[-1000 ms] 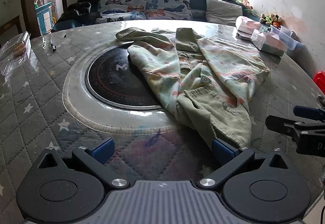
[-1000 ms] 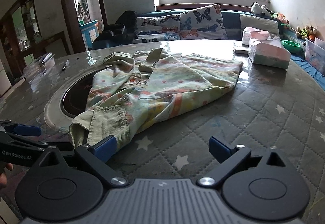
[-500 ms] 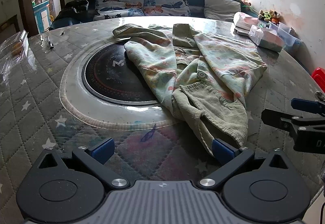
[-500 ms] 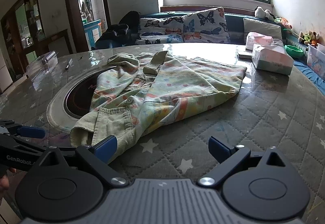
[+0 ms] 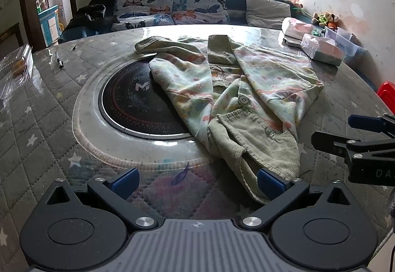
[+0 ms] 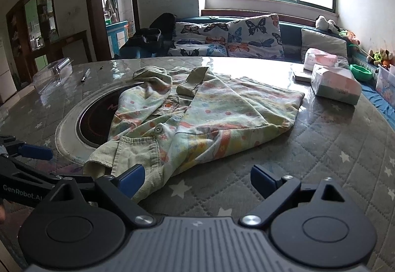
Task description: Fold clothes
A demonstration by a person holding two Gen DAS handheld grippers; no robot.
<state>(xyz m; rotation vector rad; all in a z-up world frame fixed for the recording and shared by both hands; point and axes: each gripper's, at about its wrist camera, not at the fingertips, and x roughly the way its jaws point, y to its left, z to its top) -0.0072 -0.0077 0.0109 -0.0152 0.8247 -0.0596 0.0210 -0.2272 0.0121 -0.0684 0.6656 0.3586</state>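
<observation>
**Both grippers drawn back from the jacket hem**

Since a second ago both grippers have pulled back and risen a little, so the jacket sits farther off in each view and more bare table shows in front of it; the jacket itself has not shifted.

The table (image 5: 37, 109) is round, covered with a grey quilted star-print cloth under a clear sheet. At its middle is a black hob (image 5: 130, 99) inside a pale ring. The jacket (image 5: 246, 89) lies rumpled across the table's centre, pastel lining up, one sleeve draped over the right edge of the hob and the green corduroy hem nearest the grippers. In the right wrist view the jacket (image 6: 197, 119) spreads from the hob toward the tissue box (image 6: 335, 87), near it but apart.

The left gripper (image 5: 197, 180) hovers low at the near edge, its fingers wide apart and empty; its right fingertip (image 5: 269, 182) is just beside the corduroy hem, and contact cannot be told. The right gripper (image 6: 195, 179) is also spread wide and holds nothing; its left fingertip (image 6: 130, 177) overlaps the hem corner in view, touching or not cannot be told. Each gripper shows at the side of the other's view.

A clear plastic box (image 6: 53, 72) stands at the far left edge, and a pen (image 6: 85, 75) lies beside it.
</observation>
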